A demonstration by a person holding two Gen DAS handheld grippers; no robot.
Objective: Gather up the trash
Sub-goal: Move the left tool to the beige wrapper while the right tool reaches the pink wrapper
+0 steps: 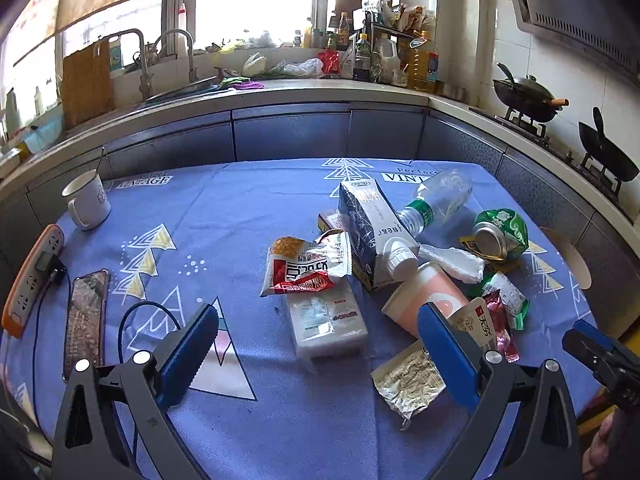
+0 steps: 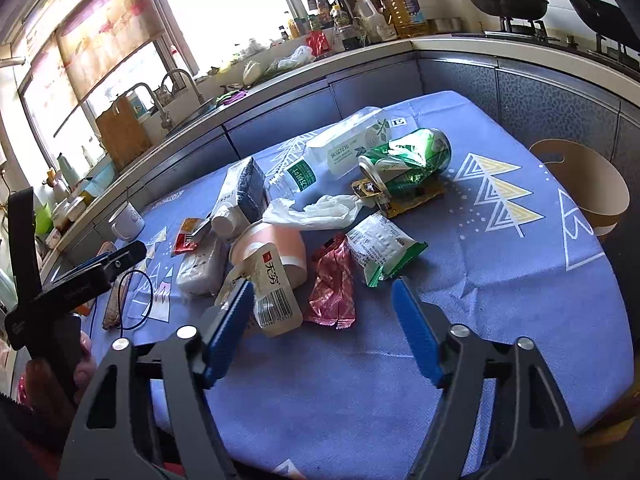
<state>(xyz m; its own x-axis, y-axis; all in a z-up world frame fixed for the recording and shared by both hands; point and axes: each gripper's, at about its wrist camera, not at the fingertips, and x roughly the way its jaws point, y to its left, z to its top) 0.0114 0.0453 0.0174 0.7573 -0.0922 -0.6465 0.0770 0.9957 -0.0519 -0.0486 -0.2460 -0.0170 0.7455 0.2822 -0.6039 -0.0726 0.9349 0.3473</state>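
Observation:
Trash lies in a heap on the blue tablecloth (image 1: 248, 208): a red and white snack wrapper (image 1: 306, 266), a white tissue pack (image 1: 326, 322), a dark milk carton (image 1: 368, 220), a clear water bottle (image 1: 438, 200), a crushed green can (image 1: 500, 234), a pink paper cup (image 1: 426, 300) and a silver foil wrapper (image 1: 408, 382). My left gripper (image 1: 320, 354) is open and empty, just before the tissue pack. My right gripper (image 2: 322, 330) is open and empty, near a pink wrapper (image 2: 332, 286), a green and white packet (image 2: 380, 246) and the can (image 2: 412, 158).
A white mug (image 1: 88, 200), an orange power strip (image 1: 30, 280) and a phone (image 1: 86, 316) with a black cable lie at the table's left. A brown paper bowl (image 2: 588, 182) sits at the right edge. Kitchen counter, sink and woks stand behind.

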